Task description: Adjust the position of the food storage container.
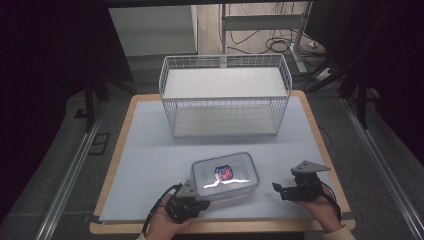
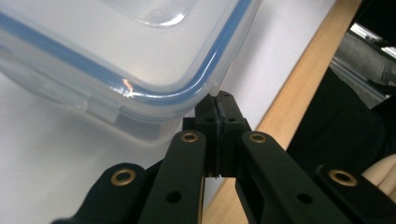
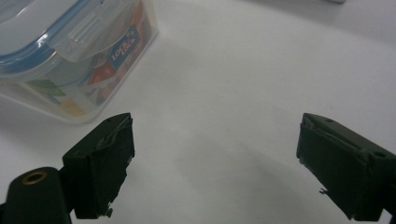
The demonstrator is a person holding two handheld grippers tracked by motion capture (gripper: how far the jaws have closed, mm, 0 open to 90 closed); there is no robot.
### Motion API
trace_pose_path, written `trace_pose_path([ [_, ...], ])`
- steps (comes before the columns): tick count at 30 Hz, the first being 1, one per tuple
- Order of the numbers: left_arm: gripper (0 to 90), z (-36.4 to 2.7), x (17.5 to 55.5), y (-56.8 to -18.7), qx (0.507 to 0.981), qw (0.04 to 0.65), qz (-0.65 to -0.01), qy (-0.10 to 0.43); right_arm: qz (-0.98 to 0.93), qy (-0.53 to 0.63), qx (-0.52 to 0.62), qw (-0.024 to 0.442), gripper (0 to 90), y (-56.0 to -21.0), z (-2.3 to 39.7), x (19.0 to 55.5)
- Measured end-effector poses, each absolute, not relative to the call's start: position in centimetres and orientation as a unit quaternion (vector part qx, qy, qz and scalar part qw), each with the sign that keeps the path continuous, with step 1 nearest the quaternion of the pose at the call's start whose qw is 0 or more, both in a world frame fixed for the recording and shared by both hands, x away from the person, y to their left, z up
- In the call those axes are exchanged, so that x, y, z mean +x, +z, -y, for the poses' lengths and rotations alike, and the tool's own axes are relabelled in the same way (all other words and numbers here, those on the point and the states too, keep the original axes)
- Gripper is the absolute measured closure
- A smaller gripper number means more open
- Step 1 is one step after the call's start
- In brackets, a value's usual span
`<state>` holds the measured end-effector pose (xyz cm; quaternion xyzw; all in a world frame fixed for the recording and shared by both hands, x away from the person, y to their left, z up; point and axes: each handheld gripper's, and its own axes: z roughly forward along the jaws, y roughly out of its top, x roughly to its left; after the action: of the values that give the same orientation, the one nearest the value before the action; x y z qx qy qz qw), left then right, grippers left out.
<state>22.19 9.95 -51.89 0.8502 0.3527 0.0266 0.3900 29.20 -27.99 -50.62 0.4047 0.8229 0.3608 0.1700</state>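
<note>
Left claw [image 1: 200, 204] sits at the near edge of the desk [image 1: 150, 150], at about seven o'clock from the food box [image 1: 226, 175], its jaws pressed fully together with nothing between them; in the left gripper view the closed tips [image 2: 218, 105] lie just under the rounded corner of the box [image 2: 116, 51], right at its blue-rimmed lid, though whether they actually touch the plastic is hard to say. Right claw [image 1: 278, 191] rests at about four o'clock from the box, a little apart from it, with its jaws spread wide and empty; in the right gripper view the two black pads [image 3: 105, 163] stand far from each other over bare white desk, and the box [image 3: 70, 60] lies off at about ten o'clock, showing one clip of its lid and a printed label on its side. The box is clear plastic with a blue seal, lid on, lying flat on the white sheet toward the near middle of the desk, something red and blue visible through its lid. At twelve o'clock from it, well apart, stands a white wire basket [image 1: 225, 100] near the far edge. A hand holds each claw from below.
</note>
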Motion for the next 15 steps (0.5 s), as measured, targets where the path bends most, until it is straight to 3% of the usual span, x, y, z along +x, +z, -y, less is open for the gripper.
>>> trace_pose_path([
  [15, 89.9, -11.0, 23.4, -52.0, 0.837, 0.397, -0.376, 0.028, -0.823, 0.360, 0.405, 0.171, 11.0, -50.6, 28.0, 29.2],
])
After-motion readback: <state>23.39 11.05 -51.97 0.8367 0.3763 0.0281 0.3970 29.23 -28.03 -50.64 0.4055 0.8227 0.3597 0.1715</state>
